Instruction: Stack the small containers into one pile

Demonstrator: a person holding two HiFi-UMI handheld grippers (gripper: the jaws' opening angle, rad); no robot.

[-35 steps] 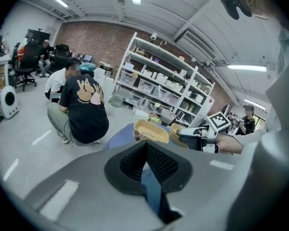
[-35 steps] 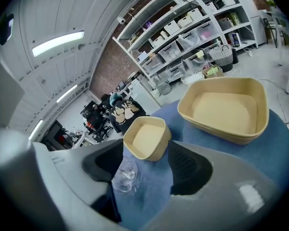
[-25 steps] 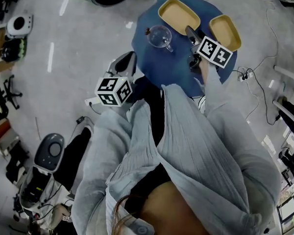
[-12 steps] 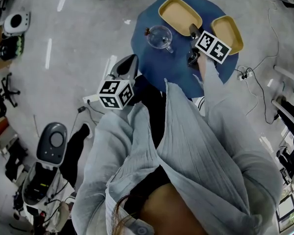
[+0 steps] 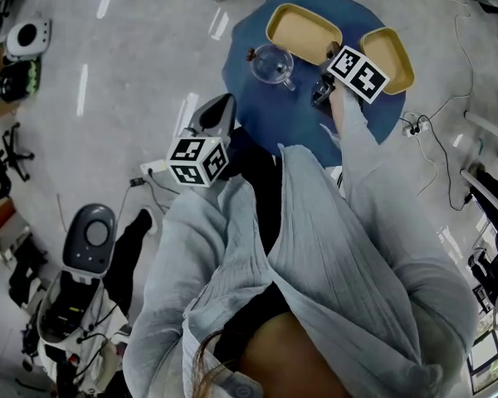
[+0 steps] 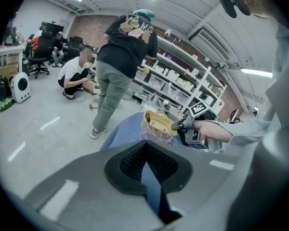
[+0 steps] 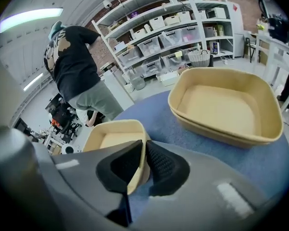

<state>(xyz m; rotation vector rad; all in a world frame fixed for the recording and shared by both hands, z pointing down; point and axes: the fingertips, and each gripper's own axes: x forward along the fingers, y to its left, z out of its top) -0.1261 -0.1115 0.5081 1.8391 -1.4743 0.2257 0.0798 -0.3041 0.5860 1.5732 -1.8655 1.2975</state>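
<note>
Two yellow containers lie on the round blue table (image 5: pixel 257 98). The small left one (image 5: pixel 303 31) (image 7: pixel 111 136) has its near-right rim clamped between the pads of my right gripper (image 5: pixel 326 59) (image 7: pixel 144 146), whose jaws have just been closing on it. The right one (image 5: pixel 388 55) (image 7: pixel 226 105) looks like two nested together. My left gripper (image 5: pixel 216 108) (image 6: pixel 145 146) hangs off the table's near-left edge, its pads meeting at the tips with nothing between them. The left gripper view also shows the held container (image 6: pixel 160 125).
A clear glass cup (image 5: pixel 271 63) stands left of the held container. A person (image 6: pixel 120 66) stands beyond the table, another crouches by the floor. Shelves of bins (image 7: pixel 173 32) line the far wall. Cables and a power strip (image 5: pixel 411 127) lie on the floor to the right.
My right gripper has edged toward the left container's rim and settled against it. The left gripper has stayed put. The feet at the top have nearly left the picture.
</note>
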